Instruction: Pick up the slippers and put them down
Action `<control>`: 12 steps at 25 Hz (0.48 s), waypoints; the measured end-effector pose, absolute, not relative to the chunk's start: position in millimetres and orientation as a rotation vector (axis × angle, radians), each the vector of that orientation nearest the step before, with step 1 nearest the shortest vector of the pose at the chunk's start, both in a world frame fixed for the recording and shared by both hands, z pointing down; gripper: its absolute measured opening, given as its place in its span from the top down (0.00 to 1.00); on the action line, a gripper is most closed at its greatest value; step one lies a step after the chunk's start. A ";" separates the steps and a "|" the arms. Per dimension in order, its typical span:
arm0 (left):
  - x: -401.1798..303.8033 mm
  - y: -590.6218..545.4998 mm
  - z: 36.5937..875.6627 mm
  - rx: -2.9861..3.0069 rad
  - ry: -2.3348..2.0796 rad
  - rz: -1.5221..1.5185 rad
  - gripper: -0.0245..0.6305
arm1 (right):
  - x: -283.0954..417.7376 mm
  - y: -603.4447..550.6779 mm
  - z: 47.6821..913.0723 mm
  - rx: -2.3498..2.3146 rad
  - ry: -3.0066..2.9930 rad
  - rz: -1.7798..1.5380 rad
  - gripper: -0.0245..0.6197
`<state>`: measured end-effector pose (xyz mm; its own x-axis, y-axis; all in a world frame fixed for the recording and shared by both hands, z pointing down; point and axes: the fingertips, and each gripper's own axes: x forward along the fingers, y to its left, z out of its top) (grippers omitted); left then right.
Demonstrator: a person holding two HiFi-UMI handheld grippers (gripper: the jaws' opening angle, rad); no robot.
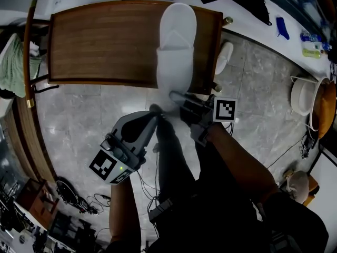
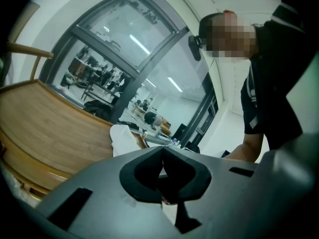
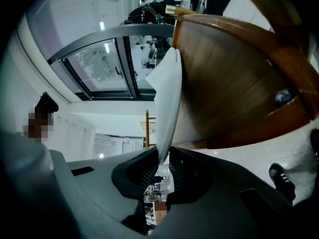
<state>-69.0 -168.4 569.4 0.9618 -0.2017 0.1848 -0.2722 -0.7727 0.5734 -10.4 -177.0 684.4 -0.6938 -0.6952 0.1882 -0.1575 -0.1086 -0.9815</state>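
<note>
Pinching the thin heel edge of a white slipper [image 3: 167, 91], the right gripper [image 3: 165, 158] has its jaws narrowed onto the fabric, with the ribbed pads pressing from both sides. The left gripper [image 2: 162, 151] has its jaws closed together with nothing between them (in the head view it hangs just beside the right one, above the person's legs).

The slipper stretches away from the jaws across a low wooden table [image 1: 105, 41]. Its toe is near the far edge and its heel reaches the near edge, where the grip is. The step in hand looks like the put-down. To do it well, the sole should rest flat on the wood before the jaws part. They should then open without dragging the heel back over the edge, because the slipper is light and floppy and would probably follow a pad that catches.

The tabletop is smooth brown wood and bare apart from this slipper. A second white slipper [image 1: 224, 57] lies on the pale marbled floor [image 1: 89, 115] just beside the table's right end. Cables trail over the floor near the person's feet, and large glass windows show in both gripper views.
</note>
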 end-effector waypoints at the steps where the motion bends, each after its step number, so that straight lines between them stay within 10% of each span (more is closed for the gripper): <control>1: -68.6 -167.8 569.8 2.478 -0.332 0.147 0.95 | -11.6 -176.5 684.8 -0.930 1.778 -1.864 0.88; 12: -67.8 -159.2 574.5 2.470 -0.328 0.138 0.95 | -16.7 -165.0 699.1 -0.931 1.739 -1.929 0.73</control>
